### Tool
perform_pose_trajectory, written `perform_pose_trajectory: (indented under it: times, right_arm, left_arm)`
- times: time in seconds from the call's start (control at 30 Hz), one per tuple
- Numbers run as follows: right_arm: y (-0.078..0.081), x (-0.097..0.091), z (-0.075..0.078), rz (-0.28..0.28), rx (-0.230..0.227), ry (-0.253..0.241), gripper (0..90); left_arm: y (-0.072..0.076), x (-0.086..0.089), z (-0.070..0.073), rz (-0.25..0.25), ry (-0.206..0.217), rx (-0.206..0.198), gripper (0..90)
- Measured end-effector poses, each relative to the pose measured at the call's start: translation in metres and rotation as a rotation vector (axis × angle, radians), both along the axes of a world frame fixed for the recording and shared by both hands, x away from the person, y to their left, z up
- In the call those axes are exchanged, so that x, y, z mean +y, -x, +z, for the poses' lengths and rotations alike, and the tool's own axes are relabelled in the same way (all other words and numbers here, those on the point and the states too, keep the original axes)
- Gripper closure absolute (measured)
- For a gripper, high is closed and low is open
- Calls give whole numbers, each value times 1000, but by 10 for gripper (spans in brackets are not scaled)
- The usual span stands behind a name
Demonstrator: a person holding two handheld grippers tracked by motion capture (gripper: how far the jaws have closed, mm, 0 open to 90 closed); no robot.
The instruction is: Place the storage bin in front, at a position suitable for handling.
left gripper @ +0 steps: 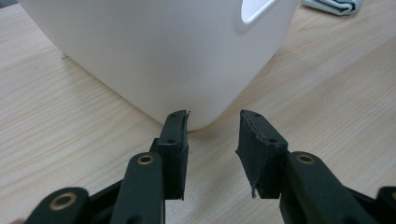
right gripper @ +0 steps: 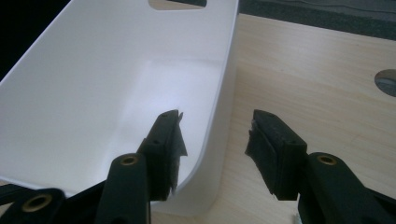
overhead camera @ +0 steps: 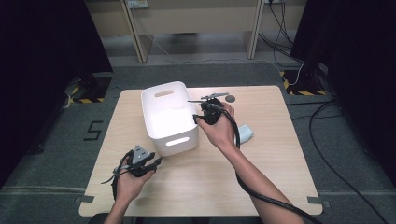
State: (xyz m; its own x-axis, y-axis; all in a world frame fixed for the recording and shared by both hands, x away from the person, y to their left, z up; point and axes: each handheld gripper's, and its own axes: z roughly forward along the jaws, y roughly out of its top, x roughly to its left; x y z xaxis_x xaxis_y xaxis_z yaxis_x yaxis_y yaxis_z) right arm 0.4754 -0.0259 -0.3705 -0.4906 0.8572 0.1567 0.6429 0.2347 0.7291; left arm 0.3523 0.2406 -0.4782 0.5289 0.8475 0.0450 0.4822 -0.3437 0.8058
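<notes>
A white plastic bin (overhead camera: pixel 173 142) with slot handles stands on the wooden table (overhead camera: pixel 261 168), left of centre. My left gripper (overhead camera: pixel 156 162) rests low on the table near the bin's near corner. In the left gripper view its jaws (left gripper: pixel 212 128) stand open with nothing between them, and the bin's rounded corner (left gripper: pixel 163 46) is just ahead. My right gripper (overhead camera: pixel 196 115) is held at the bin's right rim. In the right gripper view its jaws (right gripper: pixel 217 128) are open and straddle the bin's right wall (right gripper: pixel 219 140), one jaw over the inside, the other outside.
A folded pale blue cloth (overhead camera: pixel 245 133) lies on the table right of the bin, behind my right hand; it also shows in the left gripper view (left gripper: pixel 331 5). A round grey hole (overhead camera: pixel 230 98) sits in the tabletop near the far edge. Cables trail on the floor at right.
</notes>
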Motion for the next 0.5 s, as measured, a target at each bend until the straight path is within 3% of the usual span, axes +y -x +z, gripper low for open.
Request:
perform_pose_trajectory:
  times: [0.2, 0.37, 0.5]
  right_arm:
    - [-3, 10, -14, 25, 36, 44, 621]
    - [-5, 11, -14, 48, 63, 32, 701]
    - [-6, 13, -12, 50, 64, 67, 744]
  left_arm:
    - [1, 2, -1, 3, -1, -2, 620]
    - [1, 5, 0, 5, 3, -9, 617]
    - [3, 11, 3, 17, 1, -16, 611]
